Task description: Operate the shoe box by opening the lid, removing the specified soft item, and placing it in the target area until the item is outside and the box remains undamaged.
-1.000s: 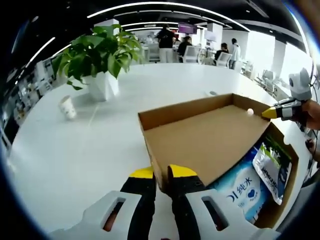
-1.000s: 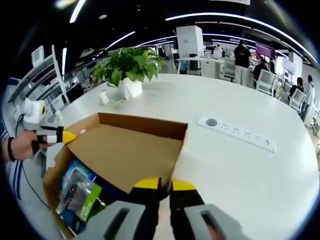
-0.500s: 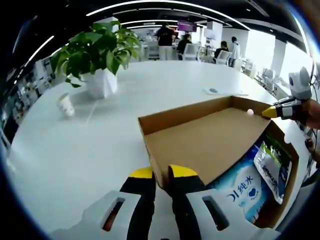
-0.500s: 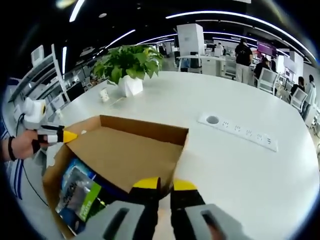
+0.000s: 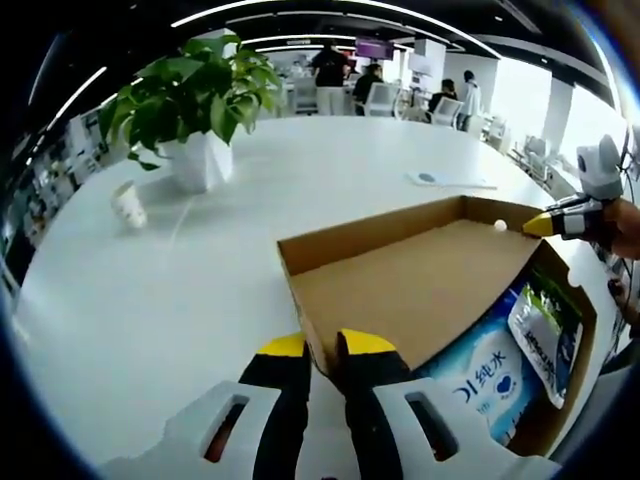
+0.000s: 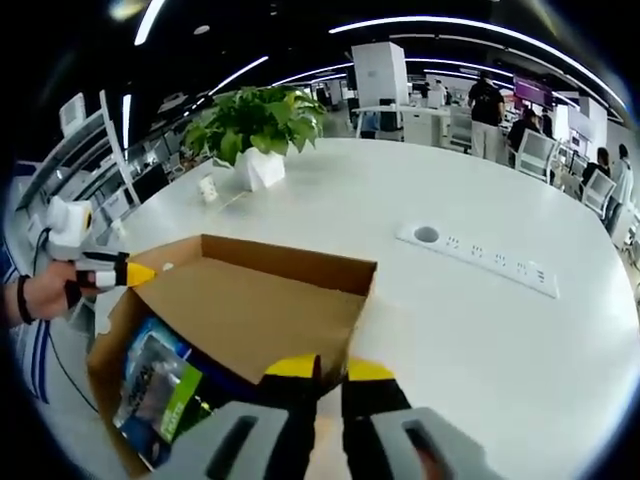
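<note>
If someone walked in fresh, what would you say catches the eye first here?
The cardboard lid, lifted at both front corners by the left tongs and right tongs. Under it, blue and green soft packs lie in the box. Behind, a potted plant stands on the white table.

Left tongs (image 5: 318,352) & right tongs (image 6: 331,372): grey slotted bodies, black jaws, yellow tips. Dark band on wrist (image 6: 20,298) behind left tongs.

Big white bench (image 5: 150,290) sweeping through an open office, potted plant (image 5: 190,100) on it, power strip (image 6: 480,262) set in its surface, curved ceiling light strips (image 6: 480,22) glowing above, people standing at distant desks (image 5: 330,95).
</note>
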Available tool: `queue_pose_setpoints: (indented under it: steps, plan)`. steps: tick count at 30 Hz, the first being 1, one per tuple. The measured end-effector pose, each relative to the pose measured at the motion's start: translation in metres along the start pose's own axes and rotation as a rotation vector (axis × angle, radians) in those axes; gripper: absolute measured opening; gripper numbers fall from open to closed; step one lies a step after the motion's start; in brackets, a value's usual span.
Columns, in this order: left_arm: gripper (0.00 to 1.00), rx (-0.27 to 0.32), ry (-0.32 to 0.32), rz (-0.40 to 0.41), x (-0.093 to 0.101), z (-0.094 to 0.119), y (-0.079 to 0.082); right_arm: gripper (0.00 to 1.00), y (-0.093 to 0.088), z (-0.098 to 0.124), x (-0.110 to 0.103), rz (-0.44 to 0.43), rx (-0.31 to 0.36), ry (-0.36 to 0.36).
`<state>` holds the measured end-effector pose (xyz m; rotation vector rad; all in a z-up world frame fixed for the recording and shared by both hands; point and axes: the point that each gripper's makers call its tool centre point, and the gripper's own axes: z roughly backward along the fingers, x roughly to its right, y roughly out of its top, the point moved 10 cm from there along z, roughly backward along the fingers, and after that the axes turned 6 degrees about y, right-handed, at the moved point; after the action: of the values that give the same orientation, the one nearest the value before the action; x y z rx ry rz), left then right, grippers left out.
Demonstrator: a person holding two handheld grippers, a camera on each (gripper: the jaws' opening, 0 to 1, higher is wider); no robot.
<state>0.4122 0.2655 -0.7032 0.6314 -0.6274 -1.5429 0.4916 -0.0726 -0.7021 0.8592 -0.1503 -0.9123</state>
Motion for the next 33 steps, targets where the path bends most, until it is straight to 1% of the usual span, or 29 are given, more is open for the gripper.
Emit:
queue_pose_setpoints:
  steps: [13,17,24,27,29,33]
  plan:
    - [0.10,-0.006,-0.004,0.001,0.000,0.000,0.000,0.04,-0.001,0.000,0.000,-0.029,0.002,-0.001]
    - [0.10,-0.004,-0.009,0.004,-0.002,-0.001,0.000,0.04,-0.003,0.000,-0.002,-0.022,-0.012,0.002]
    - [0.11,-0.003,-0.020,-0.001,-0.003,0.001,0.000,0.05,-0.003,0.003,-0.002,-0.029,-0.006,0.007]
    - [0.12,-0.005,-0.018,0.000,-0.002,0.005,-0.001,0.07,-0.003,0.004,-0.004,-0.038,-0.001,0.016]
    - [0.12,-0.005,-0.019,0.009,-0.003,0.007,-0.001,0.10,-0.004,0.006,-0.006,-0.031,-0.001,0.026]
    - [0.15,-0.005,-0.013,0.027,-0.005,0.014,-0.005,0.13,-0.007,0.012,-0.007,-0.029,0.007,0.036]
